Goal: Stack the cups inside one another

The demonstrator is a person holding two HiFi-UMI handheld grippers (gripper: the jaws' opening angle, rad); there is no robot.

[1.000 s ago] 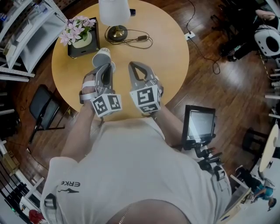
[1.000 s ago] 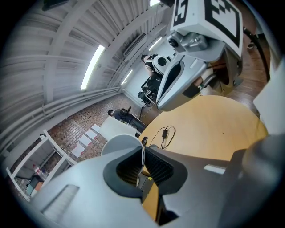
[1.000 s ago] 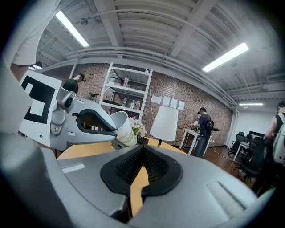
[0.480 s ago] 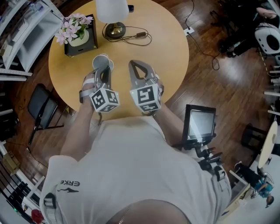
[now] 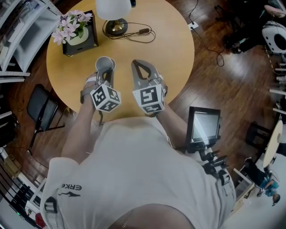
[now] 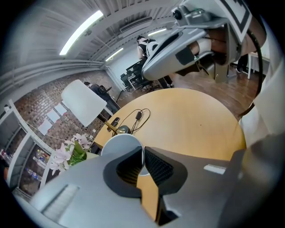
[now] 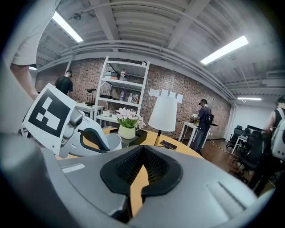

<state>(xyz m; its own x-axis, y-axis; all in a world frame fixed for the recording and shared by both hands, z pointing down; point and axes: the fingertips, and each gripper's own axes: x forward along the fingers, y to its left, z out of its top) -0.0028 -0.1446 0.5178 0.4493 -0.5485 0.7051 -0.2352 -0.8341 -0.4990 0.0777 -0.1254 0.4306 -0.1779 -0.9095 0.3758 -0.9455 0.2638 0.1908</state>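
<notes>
Tipped more upright than a second ago, the cup [image 5: 104,64] now shows its round mouth to the head view, and the left gripper [image 5: 107,71] holding it has sunk toward the tabletop [image 5: 172,58]. Its jaws are clenched on the cup's wall: in the left gripper view the thin rim [image 6: 120,144] runs between the two ribbed black pads [image 6: 158,167], one pad inside the cup and one outside. The cup sits at the jaw tips, over the near-left part of the tabletop, not far from its near edge.

Just to its right, the right gripper [image 5: 142,67] has its jaws pressed together with nothing between them; in its own view the pads [image 7: 142,165] meet in a seam.

The cup is pale grey, smooth and thin-walled. Both grippers are grey plastic with marker cubes at the back.

The tabletop is round, light wood, matt. Along its far edge stand a white-shaded lamp [image 5: 114,9] with a brass foot and black cable [image 5: 134,33], and pink flowers [image 5: 69,27] in a cream pot on a black tray. Around it lie a dark wood floor, a black chair [image 5: 40,107], white shelves against a brick wall, and strip lights.
</notes>
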